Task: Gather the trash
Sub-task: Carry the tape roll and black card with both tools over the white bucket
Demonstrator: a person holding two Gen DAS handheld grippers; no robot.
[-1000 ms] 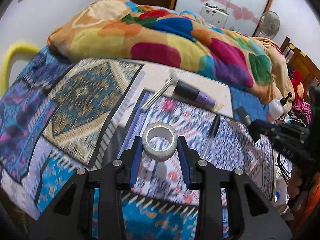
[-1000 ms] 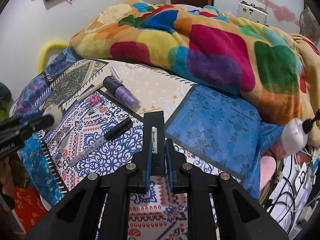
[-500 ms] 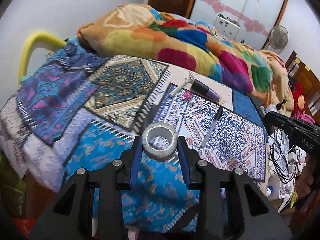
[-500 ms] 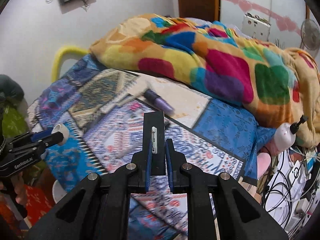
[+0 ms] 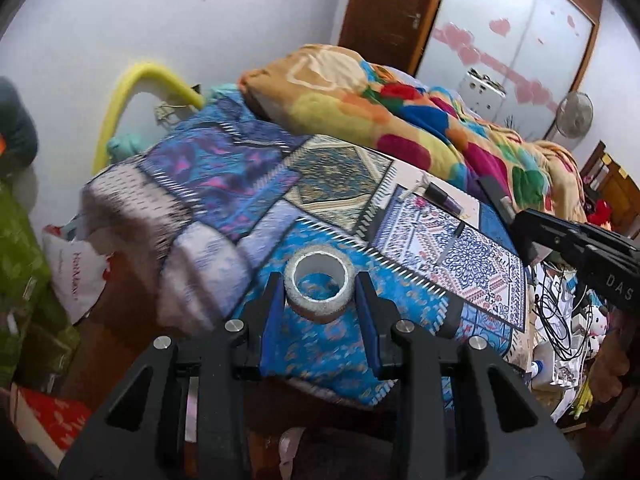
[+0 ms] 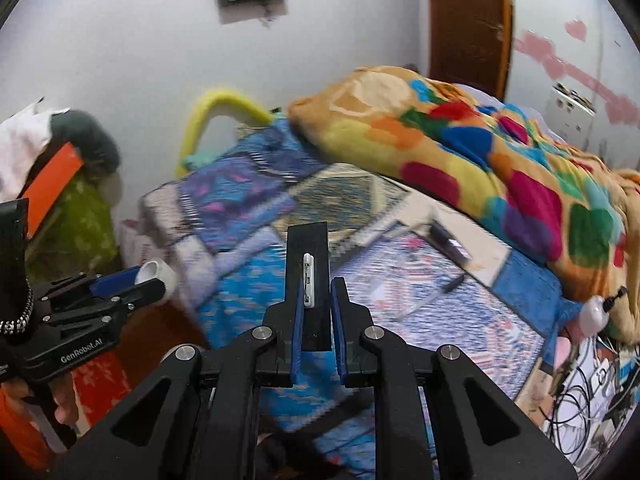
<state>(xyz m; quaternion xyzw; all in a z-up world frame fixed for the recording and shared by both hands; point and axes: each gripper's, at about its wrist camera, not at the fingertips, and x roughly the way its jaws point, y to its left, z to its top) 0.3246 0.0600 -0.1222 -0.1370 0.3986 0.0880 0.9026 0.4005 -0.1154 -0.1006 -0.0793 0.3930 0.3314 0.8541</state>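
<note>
My left gripper (image 5: 320, 304) is shut on a white tape roll (image 5: 320, 286) and holds it in the air in front of the bed's near edge; it also shows in the right wrist view (image 6: 132, 280) at the left. My right gripper (image 6: 318, 312) is shut on a flat black object with a white clip (image 6: 308, 272), held upright above the bed edge. On the patterned bedspread (image 5: 320, 208) lie a purple-and-black tube (image 5: 442, 196), a white stick (image 5: 412, 188) and a black pen (image 5: 454, 240).
A multicoloured blanket (image 5: 400, 120) is heaped at the back of the bed. A yellow curved bar (image 5: 132, 96) stands at the left wall. White bags and green cloth (image 5: 24, 264) lie on the floor left; cables and clutter (image 5: 560, 320) right.
Both grippers have drawn back and to the left from over the bed, each keeping its hold. The bed's near corner and the floor clutter on the left have come into view.
</note>
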